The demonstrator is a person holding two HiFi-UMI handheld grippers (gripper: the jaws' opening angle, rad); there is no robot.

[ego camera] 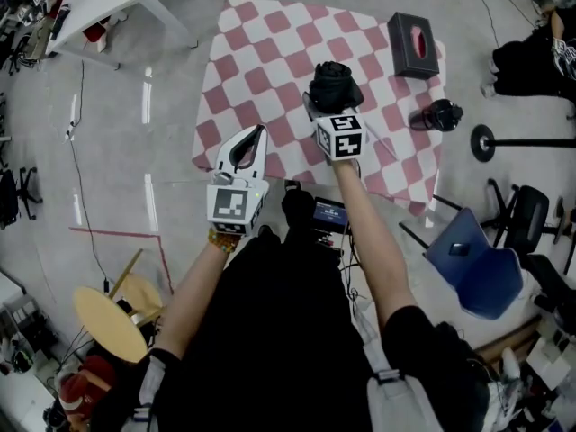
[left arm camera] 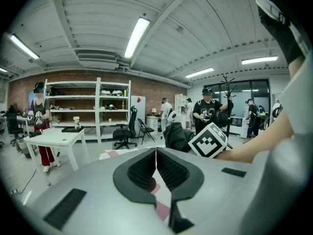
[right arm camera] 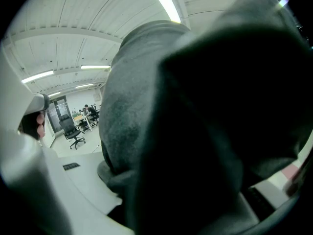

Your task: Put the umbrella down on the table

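**Over the checkered table: umbrella in the right gripper's grip**

In the middle of the head view, the right gripper [ego camera: 324, 104] is pinching the folded black umbrella [ego camera: 335, 81], and its own view is basically all dark fabric wedged between the jaws. The umbrella sits over the red-and-white cloth of the table [ego camera: 261, 52], near frame centre. Can't tell if it's touching the cloth.

The left gripper [ego camera: 259, 135] is lower left of it, at the table's near edge, pads pressed together on nothing. A black tissue box [ego camera: 414, 43] sits at the upper right of the table, well apart from the umbrella.
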